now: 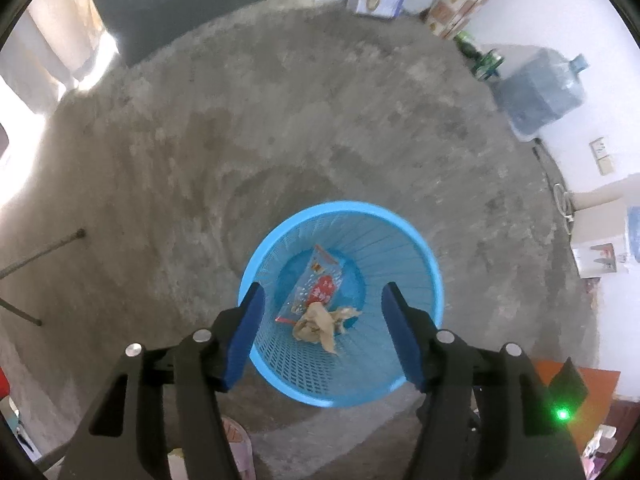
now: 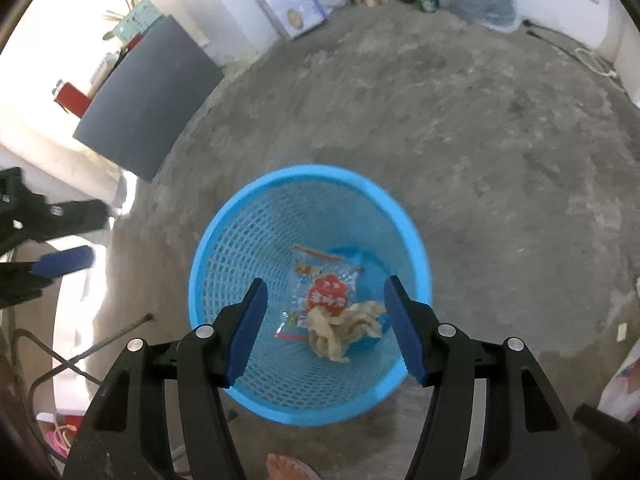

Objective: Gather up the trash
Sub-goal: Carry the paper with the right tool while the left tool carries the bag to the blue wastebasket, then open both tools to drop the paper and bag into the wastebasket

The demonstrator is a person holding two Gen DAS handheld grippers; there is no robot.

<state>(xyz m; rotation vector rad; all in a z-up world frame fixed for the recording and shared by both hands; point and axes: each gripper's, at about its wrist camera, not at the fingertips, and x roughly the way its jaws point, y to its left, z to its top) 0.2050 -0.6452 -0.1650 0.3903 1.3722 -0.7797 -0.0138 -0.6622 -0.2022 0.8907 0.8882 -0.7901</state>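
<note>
1. Both grippers point steeply down over the blue mesh basket, which stands on the bare concrete floor.
2. Left gripper: blue pads spread apart, nothing between them, so it's just hovering over the basket's open mouth. Basket sits around 6 o'clock in that view.
3. Right gripper: same deal, fingers wide apart and empty, framing the inside of the basket from above.
4. Trash is already in there. A clear snack wrapper with a red label lies flat on the bottom, and a crumpled brownish paper wad sits at its near end, touching it.
5. Only the right wrist view catches the other gripper, coming in at 9 o'clock, one blue pad showing, blurry. It also shows a dark panel leaning at 10 o'clock with a red container behind it, plus a bare foot at 6 o'clock.
6. Only the left wrist view shows a white water dispenser at 3 o'clock and an orange surface at 4 o'clock. The big water jug near 2 o'clock shows clearer here; the right view crops it at 1 o'clock.
</note>
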